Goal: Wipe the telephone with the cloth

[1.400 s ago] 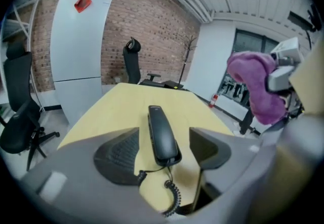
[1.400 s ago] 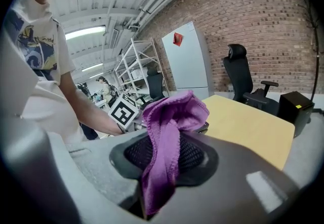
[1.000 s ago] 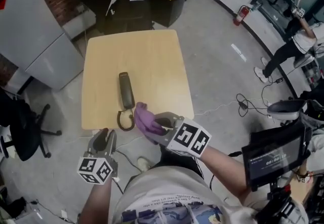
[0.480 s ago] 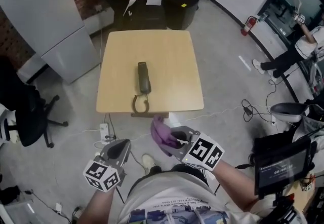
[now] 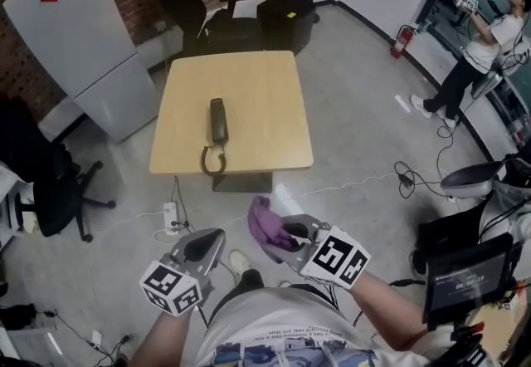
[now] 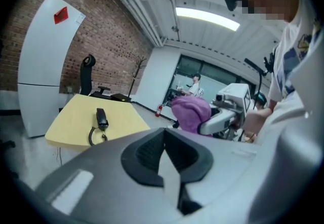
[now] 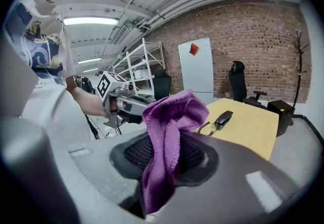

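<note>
Fingers on your right gripper (image 5: 288,234) are clenched on the purple cloth (image 7: 171,124) — it is pinched between them and bunches up above the tips. Your left gripper (image 5: 209,239) has its fingers pressed together with nothing between them. Both grippers hang over the floor (image 5: 348,133), off the near edge of the table (image 5: 265,100) and well apart from it. On the table, the telephone (image 5: 217,119) lies left of the middle, its length running from the near edge toward the far one, with its coiled cord (image 5: 211,161) curled just by the near edge. Cloth and telephone are well apart.
</note>
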`<state>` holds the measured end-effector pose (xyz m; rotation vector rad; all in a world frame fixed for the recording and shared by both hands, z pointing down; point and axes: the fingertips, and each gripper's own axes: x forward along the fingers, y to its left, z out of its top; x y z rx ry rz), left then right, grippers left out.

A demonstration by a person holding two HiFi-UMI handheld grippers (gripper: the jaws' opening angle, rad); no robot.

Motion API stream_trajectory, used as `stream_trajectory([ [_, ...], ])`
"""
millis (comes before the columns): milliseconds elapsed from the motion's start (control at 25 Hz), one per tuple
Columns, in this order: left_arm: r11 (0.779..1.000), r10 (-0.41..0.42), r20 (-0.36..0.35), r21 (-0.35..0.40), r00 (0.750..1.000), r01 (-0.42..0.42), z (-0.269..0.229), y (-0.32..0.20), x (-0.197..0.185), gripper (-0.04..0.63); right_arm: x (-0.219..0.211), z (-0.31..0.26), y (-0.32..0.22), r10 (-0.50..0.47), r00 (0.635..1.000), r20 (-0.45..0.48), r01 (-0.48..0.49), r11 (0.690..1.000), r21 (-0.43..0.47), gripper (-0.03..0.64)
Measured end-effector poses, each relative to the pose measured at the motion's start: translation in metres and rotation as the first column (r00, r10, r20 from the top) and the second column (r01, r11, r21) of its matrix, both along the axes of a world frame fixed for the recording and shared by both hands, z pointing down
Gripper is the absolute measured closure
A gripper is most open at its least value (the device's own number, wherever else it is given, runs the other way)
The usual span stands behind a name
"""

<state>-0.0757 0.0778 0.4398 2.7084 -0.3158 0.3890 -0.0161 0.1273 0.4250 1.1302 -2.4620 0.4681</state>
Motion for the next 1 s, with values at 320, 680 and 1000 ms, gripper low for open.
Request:
stream_trajectory([
  [320,0.999,-0.041,0.014,0.013,0.999,0.041,-0.017,0.082,0.0,0.592,-0.001,-0.005,0.076,-0.045,0.998,0.041,0.044,0.998,0.034,0.511],
  [680,0.995,-0.097,0.046,0.006,0.994,0.097,-0.028,0.137,-0.034,0.592,-0.037,-0.001,0.129,-0.075,0.994,0.074,0.073,0.997,0.035,0.511],
  [1000,1.0,-0.001,0.03,0.023,1.0,0.0,-0.034,0.137,-0.016,0.592,-0.032,-0.005,0.134,-0.016,0.998,0.061,0.014,0.999,0.042,0.51],
])
